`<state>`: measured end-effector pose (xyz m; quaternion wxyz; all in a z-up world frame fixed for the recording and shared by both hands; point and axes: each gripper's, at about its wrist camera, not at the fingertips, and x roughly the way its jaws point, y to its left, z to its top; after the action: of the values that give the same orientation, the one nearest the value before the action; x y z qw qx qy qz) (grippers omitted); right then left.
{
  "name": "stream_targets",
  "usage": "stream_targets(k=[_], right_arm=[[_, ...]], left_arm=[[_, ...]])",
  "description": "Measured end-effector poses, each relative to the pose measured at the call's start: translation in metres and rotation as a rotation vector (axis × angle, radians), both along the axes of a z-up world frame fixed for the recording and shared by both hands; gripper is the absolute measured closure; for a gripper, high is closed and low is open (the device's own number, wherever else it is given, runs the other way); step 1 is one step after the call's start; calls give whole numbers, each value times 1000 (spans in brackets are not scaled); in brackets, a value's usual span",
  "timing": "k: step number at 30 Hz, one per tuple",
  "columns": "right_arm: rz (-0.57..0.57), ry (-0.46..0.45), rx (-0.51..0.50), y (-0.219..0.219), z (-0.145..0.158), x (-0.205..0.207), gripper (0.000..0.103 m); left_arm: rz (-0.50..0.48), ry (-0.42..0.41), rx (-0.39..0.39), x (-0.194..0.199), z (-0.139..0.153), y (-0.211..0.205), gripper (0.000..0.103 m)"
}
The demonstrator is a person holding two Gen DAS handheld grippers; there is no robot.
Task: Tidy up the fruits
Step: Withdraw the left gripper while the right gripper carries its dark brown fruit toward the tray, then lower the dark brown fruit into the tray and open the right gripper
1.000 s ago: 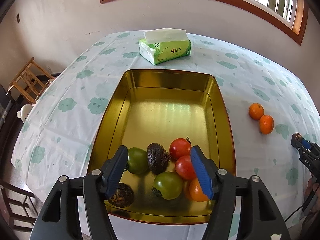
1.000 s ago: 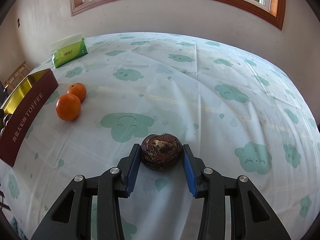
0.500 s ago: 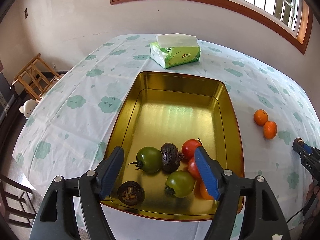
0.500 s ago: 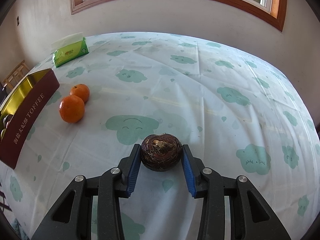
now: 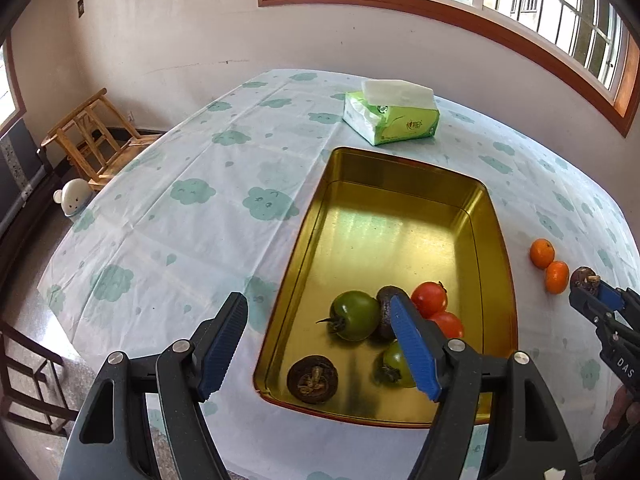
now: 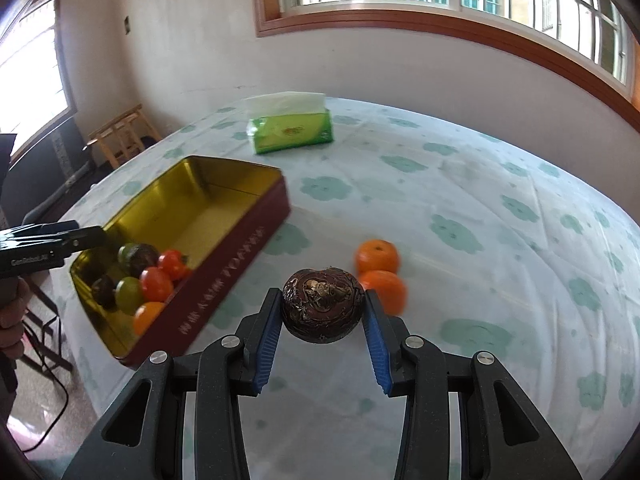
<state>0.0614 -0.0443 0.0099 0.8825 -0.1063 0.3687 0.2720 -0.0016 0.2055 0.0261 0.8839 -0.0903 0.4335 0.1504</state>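
The right hand-held gripper [image 6: 322, 332] clamps a dark brown fruit [image 6: 322, 304] above the worktop [image 6: 460, 208], right of the tin [image 6: 224, 276]. The left hand-held gripper [image 5: 320, 344] stands wide and empty over the tin's near left corner. Two oranges [image 6: 380, 272] lie right of the tin.

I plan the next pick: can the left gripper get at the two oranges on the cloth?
Probably not directly: the two oranges lie beyond the tin, and the right gripper with its dark fruit hangs beside them.
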Motion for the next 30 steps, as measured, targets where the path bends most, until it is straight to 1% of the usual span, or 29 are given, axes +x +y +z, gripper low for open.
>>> stream_targets(k=[6,12,21,30], right_arm=[[140,2,-3,54,1,-22,62],[215,21,-27,84,-10,-33,62],[266,43,-53,105,-24,-39,62],[275,57,-62,114,-33,-40,61]], left_arm=[[51,-5,0,-12,2,20,32],[80,2,1,-20,0,33,32],[122,13,-13,-28,-4,49,31],[164,6,-21,-36,-1,63,30]])
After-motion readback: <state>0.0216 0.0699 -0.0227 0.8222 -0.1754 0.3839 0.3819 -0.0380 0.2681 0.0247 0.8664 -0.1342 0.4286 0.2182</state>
